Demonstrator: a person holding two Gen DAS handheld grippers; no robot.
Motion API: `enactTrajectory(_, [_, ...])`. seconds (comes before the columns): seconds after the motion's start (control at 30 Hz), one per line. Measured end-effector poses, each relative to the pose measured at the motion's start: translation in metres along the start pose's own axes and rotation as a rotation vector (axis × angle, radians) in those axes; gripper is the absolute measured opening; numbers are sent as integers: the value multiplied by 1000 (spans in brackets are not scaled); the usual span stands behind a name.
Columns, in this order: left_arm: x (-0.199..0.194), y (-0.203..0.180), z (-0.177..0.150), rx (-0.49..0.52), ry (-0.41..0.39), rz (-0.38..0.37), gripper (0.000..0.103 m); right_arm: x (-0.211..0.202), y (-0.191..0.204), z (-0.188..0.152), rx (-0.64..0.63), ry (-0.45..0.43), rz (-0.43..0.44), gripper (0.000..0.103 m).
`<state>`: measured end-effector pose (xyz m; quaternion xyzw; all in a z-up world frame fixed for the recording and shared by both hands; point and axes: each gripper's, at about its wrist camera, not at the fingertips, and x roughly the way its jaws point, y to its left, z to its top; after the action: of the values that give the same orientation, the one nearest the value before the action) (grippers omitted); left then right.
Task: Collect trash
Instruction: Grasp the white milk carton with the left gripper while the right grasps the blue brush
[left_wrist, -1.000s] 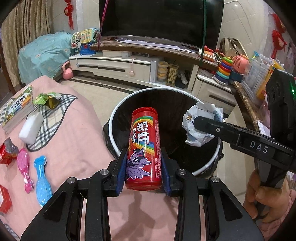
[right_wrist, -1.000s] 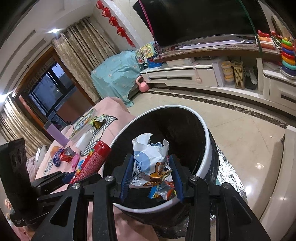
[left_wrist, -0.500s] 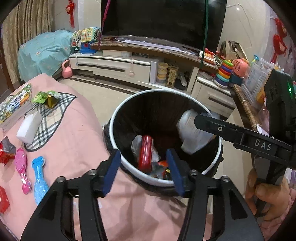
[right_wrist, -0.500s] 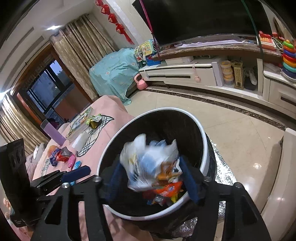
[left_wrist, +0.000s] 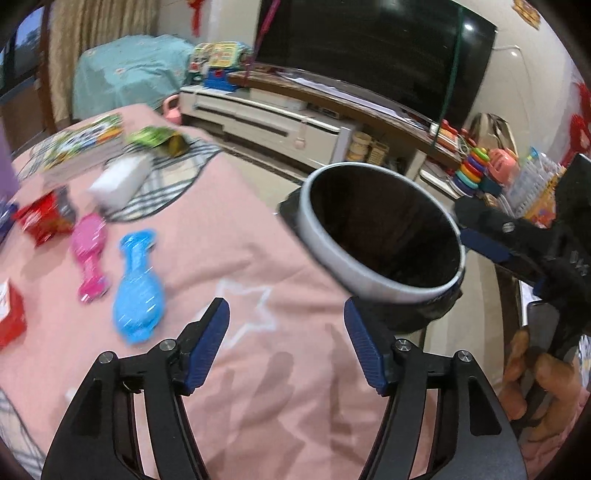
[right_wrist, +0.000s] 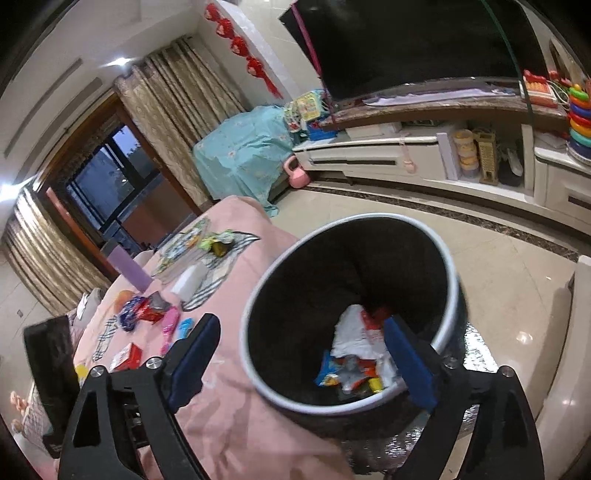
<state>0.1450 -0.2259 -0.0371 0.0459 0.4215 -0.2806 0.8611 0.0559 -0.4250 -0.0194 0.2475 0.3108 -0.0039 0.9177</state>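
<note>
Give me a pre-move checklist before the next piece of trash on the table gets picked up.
1. Left gripper open and empty: ok.
2. Right gripper open and empty: ok.
3. Dropped wrapper down inside the bin: ok.
4. Trash left on the table: red packet and green wrapper: ok.
5. Sharp view of targets: not ok, left view blurred.
6. Bin has room: ok.

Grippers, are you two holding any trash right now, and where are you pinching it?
Nothing is held. The left gripper and right gripper both have their jaws wide open and empty. The wrappers lie inside the trash bin.
</note>
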Motion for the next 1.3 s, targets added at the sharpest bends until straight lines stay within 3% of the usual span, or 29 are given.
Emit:
enactTrajectory(0.2, [-26, 45, -27, -92, -20, 61, 71, 2, 38, -18, -27, 0, 47, 101])
enactTrajectory(0.57, [-65, 120, -67, -233, -52, 148, 72, 39, 105, -63, -113, 109, 114, 101])
enactTrajectory(1.07, [-85, 183, -103, -309, -54, 200, 75, 75, 154, -92, -189, 186, 118, 101])
enactTrajectory(1.3, [-86, 215, -97, -260, -38, 264, 83, 91, 165, -96, -220, 210, 90, 101])
